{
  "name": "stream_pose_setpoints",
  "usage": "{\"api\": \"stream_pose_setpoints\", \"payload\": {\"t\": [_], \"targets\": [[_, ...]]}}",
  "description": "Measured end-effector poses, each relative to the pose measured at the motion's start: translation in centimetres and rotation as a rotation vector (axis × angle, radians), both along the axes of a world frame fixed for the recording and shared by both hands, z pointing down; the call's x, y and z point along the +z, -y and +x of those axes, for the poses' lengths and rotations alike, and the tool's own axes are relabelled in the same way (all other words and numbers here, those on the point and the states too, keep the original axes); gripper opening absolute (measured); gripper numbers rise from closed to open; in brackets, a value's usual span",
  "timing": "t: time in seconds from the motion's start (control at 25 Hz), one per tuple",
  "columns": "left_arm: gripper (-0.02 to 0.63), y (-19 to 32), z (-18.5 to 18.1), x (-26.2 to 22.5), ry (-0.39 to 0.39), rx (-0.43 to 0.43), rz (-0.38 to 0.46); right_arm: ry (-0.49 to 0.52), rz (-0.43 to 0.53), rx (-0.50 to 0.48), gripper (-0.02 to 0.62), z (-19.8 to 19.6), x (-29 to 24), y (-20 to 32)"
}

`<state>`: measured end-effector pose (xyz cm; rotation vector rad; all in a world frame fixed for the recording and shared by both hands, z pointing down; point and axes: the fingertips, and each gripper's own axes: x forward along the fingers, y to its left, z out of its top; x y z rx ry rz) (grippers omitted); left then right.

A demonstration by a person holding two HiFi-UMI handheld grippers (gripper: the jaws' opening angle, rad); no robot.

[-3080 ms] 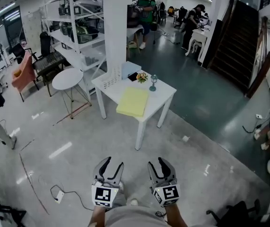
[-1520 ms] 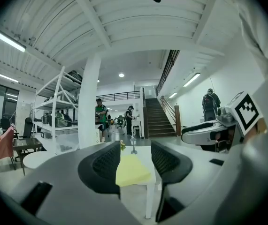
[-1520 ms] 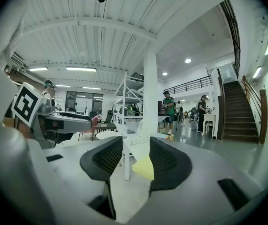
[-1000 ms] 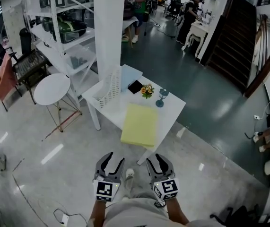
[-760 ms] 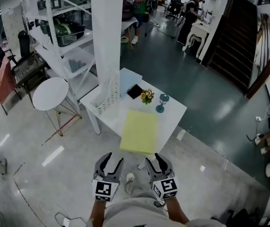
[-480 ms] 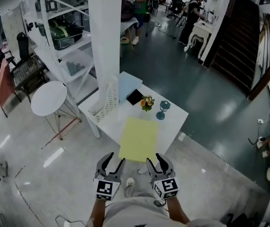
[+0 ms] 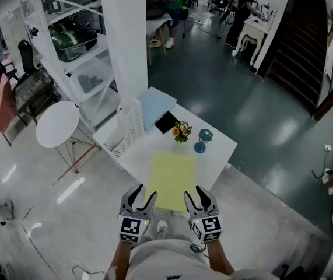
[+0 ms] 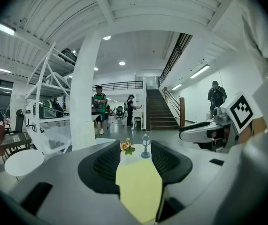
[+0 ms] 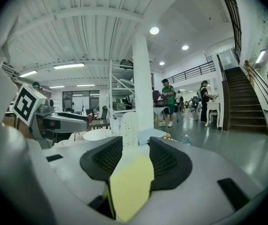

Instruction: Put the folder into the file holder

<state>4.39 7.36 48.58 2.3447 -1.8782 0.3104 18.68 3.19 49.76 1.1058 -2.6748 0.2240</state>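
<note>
Left claw [image 7: 144,191] and right claw [image 7: 195,191] both apart, empty; yellow folder [image 7: 172,181] flat on white table [image 7: 216,156]

The yellow folder [image 7: 171,180] lay flat and closed on the white table [image 7: 216,156], at the table's near edge. The white perforated file holder [image 7: 129,130] stood upright at the table's left side, apart from the folder.

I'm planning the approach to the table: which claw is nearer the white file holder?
Left. The left claw sits almost straight below the file holder in the head view; the right claw is farther right, beyond the yellow folder.
</note>
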Motion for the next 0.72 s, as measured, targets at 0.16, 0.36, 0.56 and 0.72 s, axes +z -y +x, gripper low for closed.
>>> {"api": "stream_pose_setpoints", "payload": {"t": [0.16, 0.36, 0.56, 0.72], "targets": [[0.219, 2.6, -0.2, 1.5, -0.003, 0.009, -0.036, -0.015, -0.04, 0.026, 0.163, 0.6, 1.6, 2.3], [0.219, 5.8, -0.6, 3.3, -0.005, 0.02, -0.074, -0.029, -0.089, 0.058, 0.163, 1.3, 3.8, 4.8], [0.219, 8.6, -1.5, 5.4, -0.01, 0.041, -0.118, -0.042, -0.136, 0.092, 0.163, 1.3, 5.7, 7.1], [0.222, 10.7, -2.3, 7.7, -0.025, 0.063, -0.164, -0.058, -0.169, 0.129, 0.169, 1.4, 7.2, 8.7]]}}
